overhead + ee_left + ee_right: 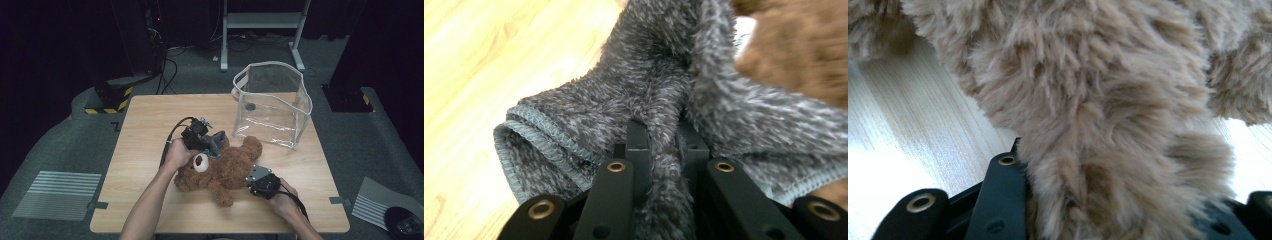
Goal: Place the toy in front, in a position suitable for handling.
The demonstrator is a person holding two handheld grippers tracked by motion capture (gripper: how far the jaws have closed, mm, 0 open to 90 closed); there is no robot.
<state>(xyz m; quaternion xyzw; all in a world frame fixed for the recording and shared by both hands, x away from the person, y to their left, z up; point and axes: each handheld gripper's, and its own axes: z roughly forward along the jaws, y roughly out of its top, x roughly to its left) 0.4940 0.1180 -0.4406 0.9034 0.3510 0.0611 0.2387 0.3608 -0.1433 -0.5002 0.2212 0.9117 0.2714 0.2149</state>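
Observation:
A brown teddy bear (227, 167) lies on its back on the wooden table (150, 125). A grey fuzzy cloth (217, 141) wraps around its neck. My left gripper (209, 142) is at the bear's head, shut on a fold of that grey cloth (649, 95), which is pinched between the jaws of the left gripper (661, 135). Brown fur (804, 45) shows to the upper right of it. My right gripper (250, 181) is at the bear's lower side. In the right gripper view a thick furry limb (1098, 100) fills the gap of the right gripper (1128, 200), which is shut on it.
A clear plastic bag (272, 102) with a white rim stands open at the table's back right, close to the bear's far paw. A metal stand (262, 22) and cables are on the floor behind the table.

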